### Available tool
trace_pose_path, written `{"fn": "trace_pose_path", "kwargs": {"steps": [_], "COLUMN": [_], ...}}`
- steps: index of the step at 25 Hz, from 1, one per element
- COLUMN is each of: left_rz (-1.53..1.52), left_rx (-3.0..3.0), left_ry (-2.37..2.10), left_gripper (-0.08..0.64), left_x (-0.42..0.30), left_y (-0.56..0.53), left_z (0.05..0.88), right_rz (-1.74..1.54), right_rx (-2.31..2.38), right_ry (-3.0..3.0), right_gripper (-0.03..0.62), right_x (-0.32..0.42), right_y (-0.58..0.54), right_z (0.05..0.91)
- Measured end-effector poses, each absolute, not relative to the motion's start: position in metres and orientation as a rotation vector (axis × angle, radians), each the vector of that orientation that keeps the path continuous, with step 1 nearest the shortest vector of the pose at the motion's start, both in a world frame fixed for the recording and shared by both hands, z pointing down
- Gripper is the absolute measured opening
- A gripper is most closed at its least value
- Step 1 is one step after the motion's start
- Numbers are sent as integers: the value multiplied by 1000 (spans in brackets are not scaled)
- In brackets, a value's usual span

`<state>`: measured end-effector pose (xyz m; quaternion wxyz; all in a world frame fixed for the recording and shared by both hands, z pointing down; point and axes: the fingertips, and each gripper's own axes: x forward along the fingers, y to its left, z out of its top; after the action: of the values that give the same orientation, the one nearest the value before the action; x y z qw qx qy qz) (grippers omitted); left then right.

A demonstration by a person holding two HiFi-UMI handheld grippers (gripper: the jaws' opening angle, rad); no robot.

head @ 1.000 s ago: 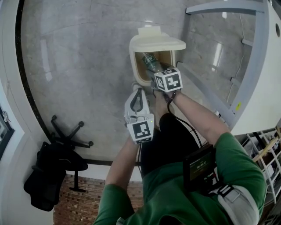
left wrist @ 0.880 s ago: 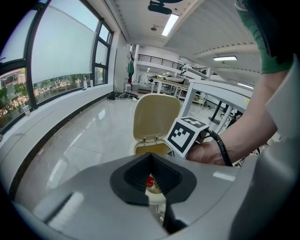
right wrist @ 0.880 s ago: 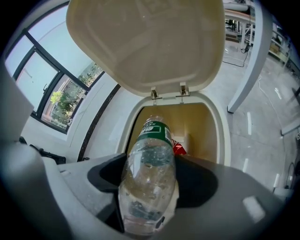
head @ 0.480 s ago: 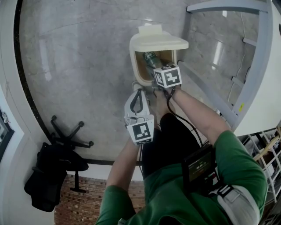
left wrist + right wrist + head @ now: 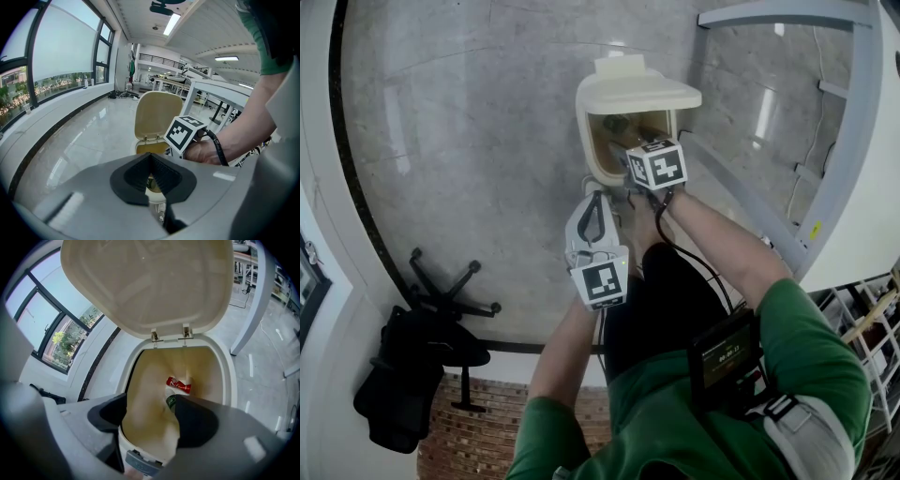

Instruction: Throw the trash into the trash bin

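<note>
Grey polished floor [image 5: 469, 141] fills most of the head view. On it, far from the person and just right of centre, stands the cream trash bin [image 5: 585, 141]. Its lid [image 5: 637, 90] is tipped up and back, so the mouth is fully open.

The right gripper [image 5: 639, 153] hangs over the near edge of that mouth. Half a second ago a green bottle was clamped in it above the opening. Now its jaws stand wide apart with nothing between them, and only the bin's inside shows through the gap in the right gripper view [image 5: 150, 420]. The trash has been released, so the main step of the task looks done, and I judge that little is left beyond drawing the gripper away.

The left gripper [image 5: 598, 202] is nearer the person and a little to the left, short of the bin. Its own view [image 5: 150, 161] shows its pads meeting, and it carries nothing.

Inside the bin a tan liner [image 5: 145, 380] covers the walls. The bottle [image 5: 177, 386], green with a red label, sits low against the liner towards the right side. It is slightly blurred, so I cannot tell whether it has settled. No other trash shows in there.
</note>
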<state>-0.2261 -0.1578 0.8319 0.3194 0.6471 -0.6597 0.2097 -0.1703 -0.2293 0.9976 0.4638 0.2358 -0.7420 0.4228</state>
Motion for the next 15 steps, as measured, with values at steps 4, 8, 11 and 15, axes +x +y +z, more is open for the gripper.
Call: {"fn": "trace_pose_path", "kwargs": {"steps": [4,8,11,15], "left_rz": [552,558,562,563], "left_rx": [1710,1736,1761,1804], "left_ry": [-1739,-1741,-1744,-1747], "left_gripper": [6,6,5,5], "left_x": [-226,-228,-228,-226], "left_y": [-164,-171,-176,-185], "left_z": [830,820,806,781], "right_rz": [1050,1076,1093,1107], "right_rx": [575,566,558,563], "right_ry": [-1831,-1848,-1864,-1901], "right_gripper": [322,322,322,322], "right_x": [-170,-170,-166,-160], "right_y": [-231,-231,-227,-226], "right_z": [993,978,958,922]}}
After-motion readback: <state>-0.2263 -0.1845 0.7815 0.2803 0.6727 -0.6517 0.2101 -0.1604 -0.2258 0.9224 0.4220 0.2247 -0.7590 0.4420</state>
